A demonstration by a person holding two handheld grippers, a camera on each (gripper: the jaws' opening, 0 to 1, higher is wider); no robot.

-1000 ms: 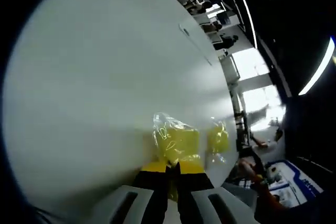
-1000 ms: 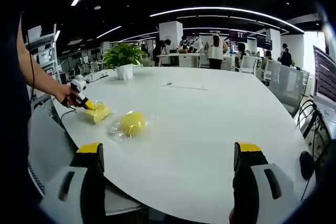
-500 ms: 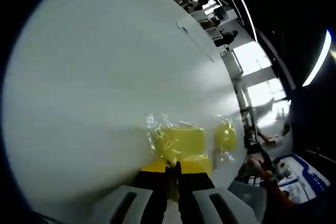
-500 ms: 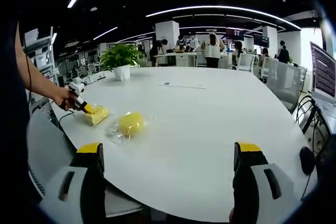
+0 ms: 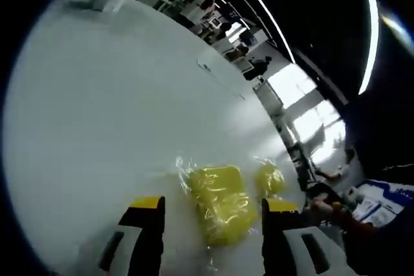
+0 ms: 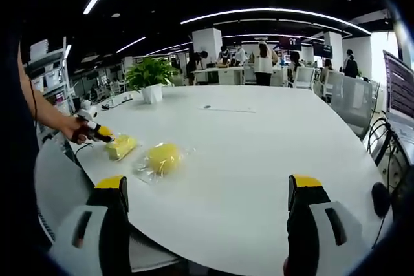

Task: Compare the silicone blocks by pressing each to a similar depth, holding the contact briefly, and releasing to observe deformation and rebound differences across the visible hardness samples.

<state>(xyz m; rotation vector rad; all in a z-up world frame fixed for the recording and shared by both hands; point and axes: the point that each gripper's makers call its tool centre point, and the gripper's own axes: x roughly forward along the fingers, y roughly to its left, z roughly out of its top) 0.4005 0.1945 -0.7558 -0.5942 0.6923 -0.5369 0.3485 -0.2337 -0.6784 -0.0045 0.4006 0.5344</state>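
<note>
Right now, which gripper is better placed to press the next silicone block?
Left. The left gripper sits open right at the square block, with the round block just beyond. The right gripper hangs open, well back from both.

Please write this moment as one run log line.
left hand-held gripper: open, at square block | right hand-held gripper: open, idle | round block: untouched
</note>
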